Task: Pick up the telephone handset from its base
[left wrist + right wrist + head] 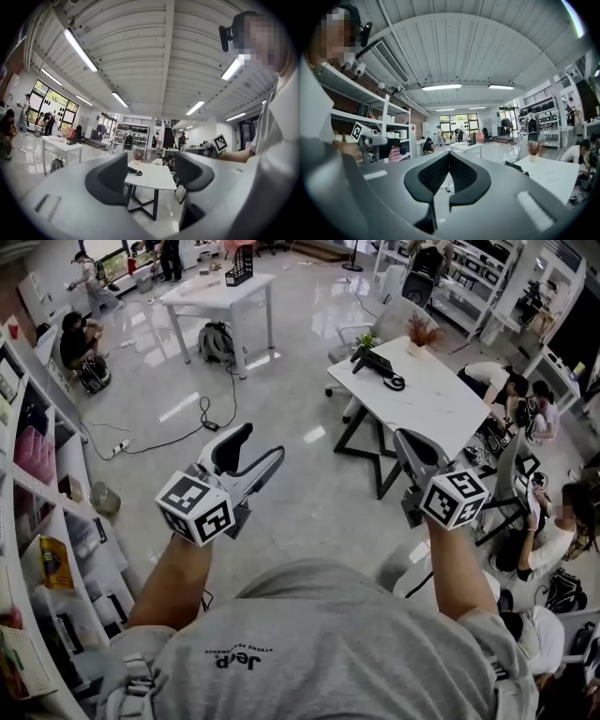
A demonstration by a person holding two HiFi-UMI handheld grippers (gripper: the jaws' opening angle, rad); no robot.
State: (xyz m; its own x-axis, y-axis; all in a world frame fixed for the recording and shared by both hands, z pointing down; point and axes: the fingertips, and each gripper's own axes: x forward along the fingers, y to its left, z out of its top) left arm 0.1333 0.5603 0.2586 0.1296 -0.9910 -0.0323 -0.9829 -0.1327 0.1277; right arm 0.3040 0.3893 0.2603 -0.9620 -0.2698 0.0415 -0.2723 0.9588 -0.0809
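Note:
The black telephone sits at the far end of a white table, well ahead of both grippers. My left gripper is held out level over the floor, jaws wide apart with nothing between them. My right gripper is beside it, near the table's near corner, jaws together and empty. In the left gripper view the telephone shows small on the table between the open fingers. In the right gripper view the shut gripper points left of the telephone.
A potted dry plant stands by the telephone. Shelving runs along the left. Another white table and a backpack are farther back. A cable lies on the floor. People sit at the right.

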